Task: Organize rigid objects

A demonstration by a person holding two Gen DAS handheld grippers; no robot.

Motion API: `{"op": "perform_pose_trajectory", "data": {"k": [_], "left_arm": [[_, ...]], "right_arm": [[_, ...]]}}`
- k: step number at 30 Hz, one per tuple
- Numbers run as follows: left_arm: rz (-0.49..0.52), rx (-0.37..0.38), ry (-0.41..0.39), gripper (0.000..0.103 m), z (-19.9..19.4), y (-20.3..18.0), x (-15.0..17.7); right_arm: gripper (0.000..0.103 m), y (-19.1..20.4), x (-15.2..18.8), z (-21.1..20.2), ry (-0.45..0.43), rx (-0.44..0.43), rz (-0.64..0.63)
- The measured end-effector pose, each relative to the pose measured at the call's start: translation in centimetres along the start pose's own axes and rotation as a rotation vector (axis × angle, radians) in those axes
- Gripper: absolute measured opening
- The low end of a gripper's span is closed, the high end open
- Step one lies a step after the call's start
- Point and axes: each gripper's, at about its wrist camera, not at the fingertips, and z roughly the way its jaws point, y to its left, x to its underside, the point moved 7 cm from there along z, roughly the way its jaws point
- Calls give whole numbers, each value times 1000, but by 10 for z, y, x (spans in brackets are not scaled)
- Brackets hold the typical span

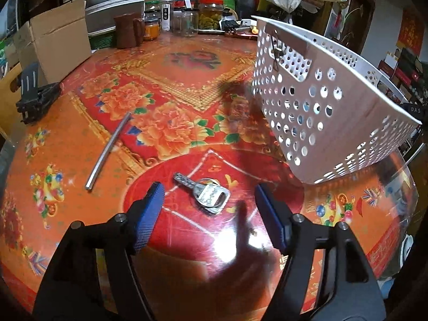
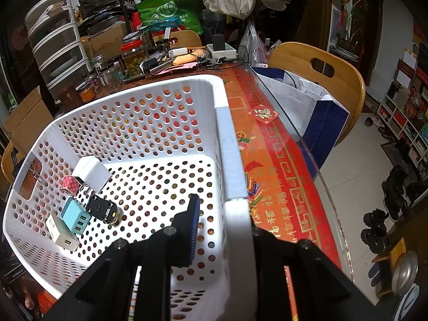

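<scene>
A bunch of silver keys [image 1: 208,195] lies on the red flowered table [image 1: 187,101], right between the blue pads of my left gripper [image 1: 209,190], which is open and not touching them. A metal rod [image 1: 108,151] lies to the left. The white perforated basket [image 1: 334,112] hangs tilted at the right. My right gripper [image 2: 227,214] is shut on the basket's rim [image 2: 232,165], one finger inside, the other hidden behind the wall. In the basket lie a white charger [image 2: 91,174], a teal charger [image 2: 75,215], a black adapter [image 2: 103,208] and a tape roll [image 2: 70,184].
A black holder [image 1: 37,99] sits at the table's left edge beside a cardboard box [image 1: 58,40]. Jars [image 1: 211,13] and a brown mug [image 1: 128,30] crowd the far side. A wooden chair [image 2: 321,80] with a bag stands past the table's glass edge [image 2: 307,144].
</scene>
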Motion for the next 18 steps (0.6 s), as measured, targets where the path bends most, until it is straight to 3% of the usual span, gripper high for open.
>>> {"op": "perform_pose_trajectory", "data": {"k": [2,5,9,12,13,18], "left_arm": [[4,-11,20,46,8,-3,3],[34,-50,3,29,9,-9,3],[41,-60,-4,26,11,-11,2],[53,-78,-34,15,5,-12,0],[55,-73,-34,6,4,-12,-1],[48,-67,-32,6,3,-8,-1]], "right_arm": [[18,0,0,0,0,0,0],[18,0,0,0,-2,-2,0],[18,0,0,0,-4,-5,-1],[18,0,1,0,-4,-4,-2],[18,0,1,0,-3,-4,-2],[18,0,1,1,-5,-3,-1]]}}
